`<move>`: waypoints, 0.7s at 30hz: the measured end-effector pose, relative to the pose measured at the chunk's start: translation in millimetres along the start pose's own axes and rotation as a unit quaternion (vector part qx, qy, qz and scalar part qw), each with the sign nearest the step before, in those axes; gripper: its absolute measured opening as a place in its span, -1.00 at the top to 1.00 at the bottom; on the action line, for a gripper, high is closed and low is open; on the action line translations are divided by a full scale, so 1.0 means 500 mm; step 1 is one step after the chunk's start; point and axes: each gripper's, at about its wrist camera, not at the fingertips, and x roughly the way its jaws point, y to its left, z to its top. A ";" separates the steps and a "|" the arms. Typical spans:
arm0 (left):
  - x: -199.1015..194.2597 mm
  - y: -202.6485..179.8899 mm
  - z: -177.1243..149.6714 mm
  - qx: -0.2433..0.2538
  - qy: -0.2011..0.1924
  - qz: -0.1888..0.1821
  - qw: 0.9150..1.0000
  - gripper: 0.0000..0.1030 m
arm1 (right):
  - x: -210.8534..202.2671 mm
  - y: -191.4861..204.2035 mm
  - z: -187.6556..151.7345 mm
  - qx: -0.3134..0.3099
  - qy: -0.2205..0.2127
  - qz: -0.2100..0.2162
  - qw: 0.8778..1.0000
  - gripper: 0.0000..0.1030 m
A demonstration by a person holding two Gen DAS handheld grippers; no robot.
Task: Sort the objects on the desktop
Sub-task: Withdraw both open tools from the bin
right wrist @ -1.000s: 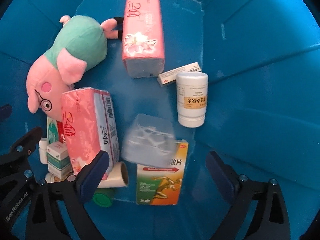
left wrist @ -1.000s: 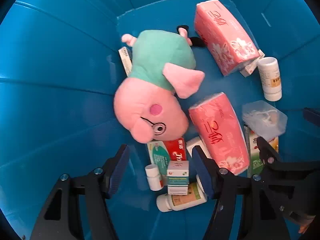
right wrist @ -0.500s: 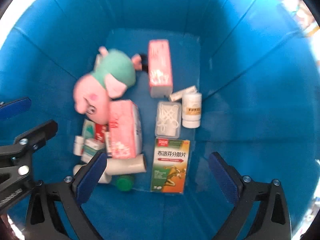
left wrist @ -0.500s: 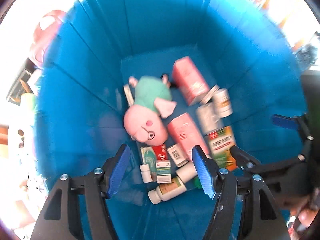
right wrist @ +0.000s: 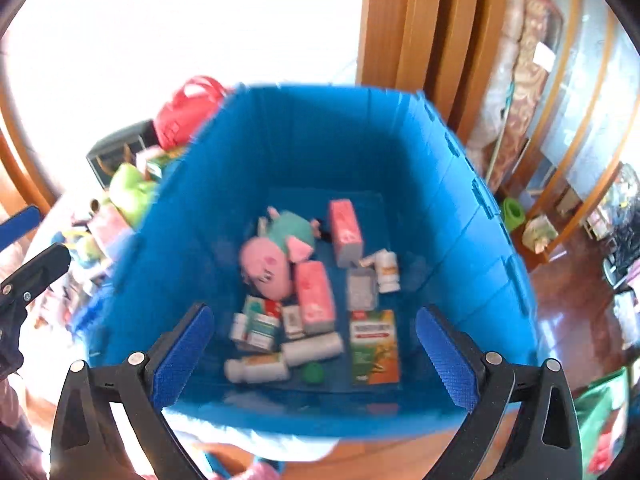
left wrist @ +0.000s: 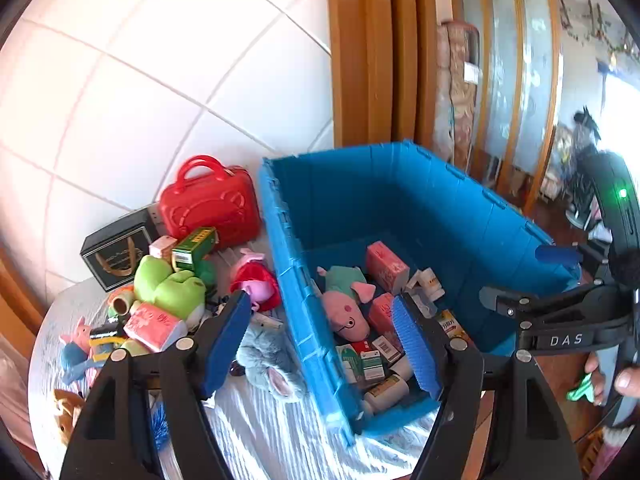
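Left wrist view: looking down over the left gripper (left wrist: 322, 338), jaws having just been opening further and now standing apart with nothing between the blue pads. Sitting on a pale cloth-covered table (left wrist: 276, 436), a deep blue crate (left wrist: 440, 216) serving as the landmark. Lying on the crate's floor: a pink pig plush in a green top (left wrist: 346, 304), two pink tissue packs (left wrist: 386, 266), several medicine boxes (left wrist: 370, 360) and white pill bottles (left wrist: 386, 390) crowding the near end. Waiting outside the crate, along its left wall: a grey plush (left wrist: 266, 364) just beside the wall, a red-dressed pig plush (left wrist: 256, 282), a green frog plush (left wrist: 170, 288), another pink tissue pack (left wrist: 154, 326), a green box (left wrist: 194, 248), a red toy case (left wrist: 210, 204) and a black box (left wrist: 116, 250) farther back against the white tiled wall (left wrist: 160, 80). Showing at the crate's right edge, the right gripper (left wrist: 524, 280) with fingers of a hand (left wrist: 628, 378) behind it.

Right wrist view, blurred: right gripper (right wrist: 314, 354) hanging above the crate's (right wrist: 320, 140) near rim, jaws spread wide and carrying nothing. Lying inside, near the right wall, an orange-and-green box (right wrist: 374, 346), a clear plastic case (right wrist: 362, 290) and a white bottle (right wrist: 388, 266).
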 end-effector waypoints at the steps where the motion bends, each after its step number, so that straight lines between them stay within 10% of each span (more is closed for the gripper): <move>1: -0.027 0.013 -0.020 -0.006 -0.014 0.005 1.000 -0.41 | -0.021 0.022 -0.019 0.005 -0.020 0.003 1.000 -0.99; 8: -0.176 0.095 -0.122 -0.023 -0.097 0.010 0.995 -1.00 | -0.104 0.142 -0.117 0.022 -0.087 0.014 0.996 -1.00; 21: -0.180 0.215 -0.209 -0.082 -0.010 0.052 0.995 -1.00 | -0.154 0.281 -0.217 0.017 -0.099 0.012 0.995 -1.00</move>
